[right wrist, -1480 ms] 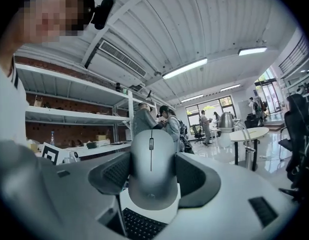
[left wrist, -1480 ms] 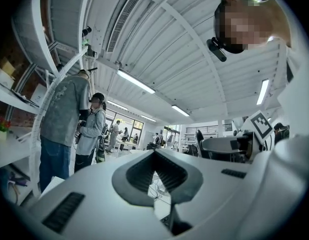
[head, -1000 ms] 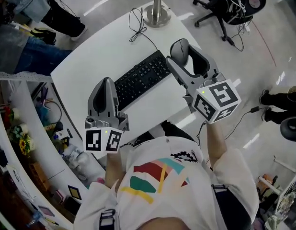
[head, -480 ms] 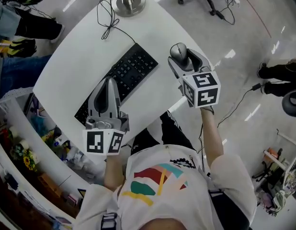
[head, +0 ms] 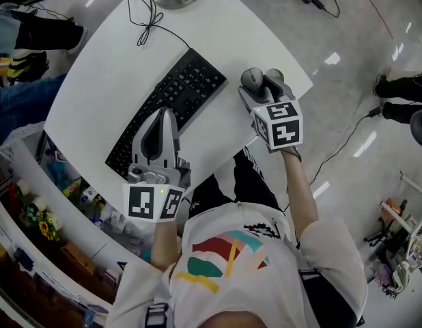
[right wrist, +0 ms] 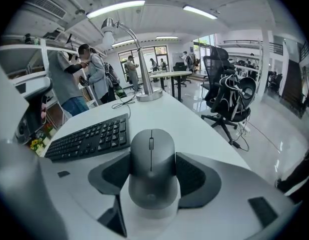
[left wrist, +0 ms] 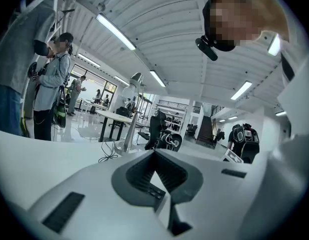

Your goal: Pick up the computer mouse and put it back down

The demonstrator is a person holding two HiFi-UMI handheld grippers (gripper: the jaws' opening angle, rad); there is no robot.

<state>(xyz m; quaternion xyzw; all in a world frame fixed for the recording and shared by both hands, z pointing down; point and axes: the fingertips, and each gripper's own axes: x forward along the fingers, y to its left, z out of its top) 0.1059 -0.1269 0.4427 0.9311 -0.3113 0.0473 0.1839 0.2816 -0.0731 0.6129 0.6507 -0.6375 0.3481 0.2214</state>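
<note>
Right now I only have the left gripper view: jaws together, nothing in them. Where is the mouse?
Observer: The mouse sits between the jaws of the right gripper, with both pads against its sides.
Operator: Is it lifted?
Observer: I cannot tell. The head view places it near the right edge of the table, just right of the far end of the keyboard.
Operator: What is below my gripper?
Observer: In the head view the left gripper overlaps the keyboard's near end.
</note>
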